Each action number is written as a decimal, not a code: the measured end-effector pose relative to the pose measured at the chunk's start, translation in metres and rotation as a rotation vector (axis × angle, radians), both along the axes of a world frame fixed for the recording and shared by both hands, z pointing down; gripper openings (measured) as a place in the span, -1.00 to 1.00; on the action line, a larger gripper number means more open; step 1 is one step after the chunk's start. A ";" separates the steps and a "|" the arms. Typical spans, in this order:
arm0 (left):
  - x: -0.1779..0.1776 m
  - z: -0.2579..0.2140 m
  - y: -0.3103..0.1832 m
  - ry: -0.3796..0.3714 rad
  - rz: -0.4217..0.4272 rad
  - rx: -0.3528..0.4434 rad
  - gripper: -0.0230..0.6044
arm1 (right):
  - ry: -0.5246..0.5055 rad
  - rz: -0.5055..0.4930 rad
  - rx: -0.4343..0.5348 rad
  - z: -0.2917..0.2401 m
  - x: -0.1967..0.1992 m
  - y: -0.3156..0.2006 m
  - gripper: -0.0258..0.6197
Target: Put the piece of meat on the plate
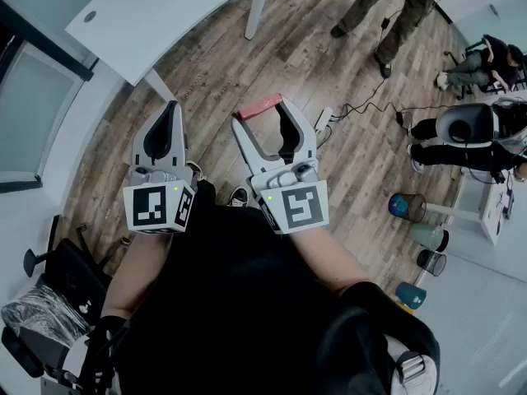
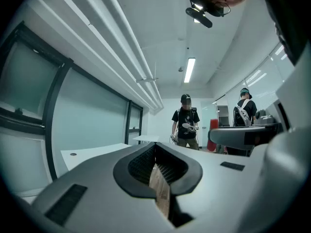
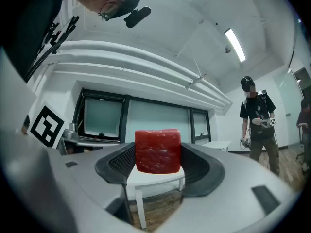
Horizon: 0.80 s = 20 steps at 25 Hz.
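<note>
Wooden floor [image 1: 214, 64] below; right claw [image 1: 263, 112] grips meat [image 3: 157, 151].

The piece of meat [image 3: 157, 151] is sitting between the jaw tips of the right gripper [image 1: 263, 113], which are pressing its two sides. This red, squarish block with pale flecks is hanging level above the wooden floor [image 1: 247, 56].

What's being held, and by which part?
The right gripper grips the piece of meat by its opposite sides, between its fingers; the left gripper holds nothing.
</note>
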<state>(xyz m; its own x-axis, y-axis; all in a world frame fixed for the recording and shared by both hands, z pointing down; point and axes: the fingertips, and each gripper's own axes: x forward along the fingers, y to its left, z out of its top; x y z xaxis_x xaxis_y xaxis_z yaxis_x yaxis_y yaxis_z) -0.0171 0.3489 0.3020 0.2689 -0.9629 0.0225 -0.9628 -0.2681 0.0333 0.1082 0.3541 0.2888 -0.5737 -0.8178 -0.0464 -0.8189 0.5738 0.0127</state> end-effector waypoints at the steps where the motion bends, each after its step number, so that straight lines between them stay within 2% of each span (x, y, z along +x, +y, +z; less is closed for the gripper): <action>1: -0.004 0.003 -0.009 -0.002 0.002 -0.002 -0.92 | 0.001 0.003 0.000 0.002 -0.004 -0.008 -0.03; 5: -0.013 0.011 -0.047 -0.009 0.022 -0.003 -0.92 | 0.004 0.018 0.001 0.006 -0.019 -0.040 -0.03; 12: -0.023 0.005 -0.117 -0.014 0.105 0.016 -0.92 | -0.012 0.065 0.006 -0.005 -0.039 -0.098 -0.03; 20: -0.056 0.004 -0.172 0.003 0.143 0.014 -0.91 | 0.012 0.067 0.014 -0.013 -0.082 -0.153 -0.03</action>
